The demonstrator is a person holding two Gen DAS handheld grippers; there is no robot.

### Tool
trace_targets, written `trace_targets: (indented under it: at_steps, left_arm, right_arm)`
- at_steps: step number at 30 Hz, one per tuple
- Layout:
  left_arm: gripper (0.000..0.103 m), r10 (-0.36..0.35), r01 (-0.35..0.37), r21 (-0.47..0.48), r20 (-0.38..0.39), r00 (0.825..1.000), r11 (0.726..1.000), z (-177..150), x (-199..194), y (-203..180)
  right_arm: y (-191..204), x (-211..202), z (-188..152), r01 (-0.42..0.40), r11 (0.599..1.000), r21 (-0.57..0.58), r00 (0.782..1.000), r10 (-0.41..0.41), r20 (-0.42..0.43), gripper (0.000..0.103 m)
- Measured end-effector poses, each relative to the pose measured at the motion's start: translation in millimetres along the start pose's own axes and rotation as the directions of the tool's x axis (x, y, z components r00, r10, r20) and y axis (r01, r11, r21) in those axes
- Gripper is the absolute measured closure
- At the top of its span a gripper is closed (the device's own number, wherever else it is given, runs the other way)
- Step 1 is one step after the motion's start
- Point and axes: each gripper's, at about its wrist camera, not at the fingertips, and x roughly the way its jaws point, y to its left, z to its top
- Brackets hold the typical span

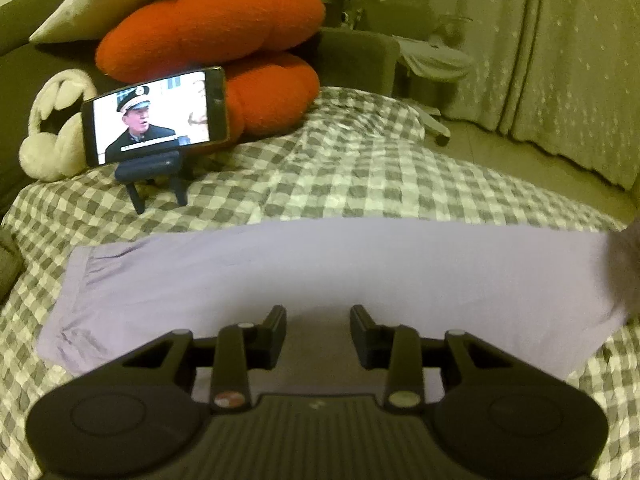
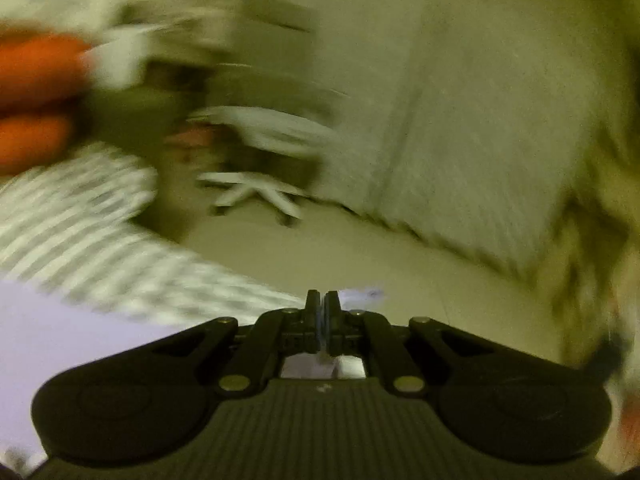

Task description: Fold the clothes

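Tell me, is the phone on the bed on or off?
On. The phone, propped sideways on a small stand on the checked bedcover, has a lit screen playing a video with subtitles.

A checked bedspread (image 1: pixel 328 176), red cushions (image 1: pixel 216 24), pale curtain (image 1: pixel 560 60) and white swivel chair (image 2: pixel 256 192).

My left gripper (image 1: pixel 318 334) and right gripper (image 2: pixel 322 312) are matte black plastic: a ribbed centre panel at the frame's bottom, round discs at both lower corners, slanted link bars with silver and brass-coloured pivot pins.
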Motion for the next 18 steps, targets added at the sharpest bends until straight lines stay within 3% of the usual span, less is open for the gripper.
trace_targets:
  at_steps: [3, 6, 11, 13, 15, 18]
  left_arm:
    - [0.067, -0.003, 0.003, -0.029, 0.002, 1.0, 1.0, 2.0, -0.8, 3.7]
    - [0.067, -0.015, 0.015, -0.045, -0.005, 1.0, 0.999, 1.4, -1.0, 6.5]
    - [0.067, -0.033, 0.033, -0.062, -0.002, 0.999, 0.998, 3.8, -1.8, 10.6]
    - [0.067, -0.038, 0.038, -0.061, -0.003, 0.999, 0.997, 4.2, -1.8, 10.3]
    - [0.067, -0.044, 0.044, -0.063, -0.009, 0.999, 0.997, 4.5, -1.2, 9.5]
    - [0.067, -0.048, 0.047, -0.065, -0.016, 0.999, 0.997, 4.6, 0.1, 9.1]
  right_arm:
    - [70.6, -19.3, -1.3, -0.119, 0.968, -0.221, 0.991, 0.128, 0.027, 0.1]
    - [130.9, -32.6, -11.2, -0.154, 0.888, -0.434, 0.982, 0.186, 0.033, 0.1]
    - [169.1, -45.3, -23.6, -0.201, 0.807, -0.555, 0.974, 0.226, -0.024, 0.099]
    - [170.8, -48.3, -29.2, -0.223, 0.779, -0.586, 0.97, 0.239, -0.051, 0.091]
    - [169.9, -54.6, -32.3, -0.229, 0.769, -0.598, 0.966, 0.254, -0.043, 0.079]
    - [158.5, -62.1, -26.0, -0.246, 0.786, -0.567, 0.96, 0.277, -0.033, 0.067]
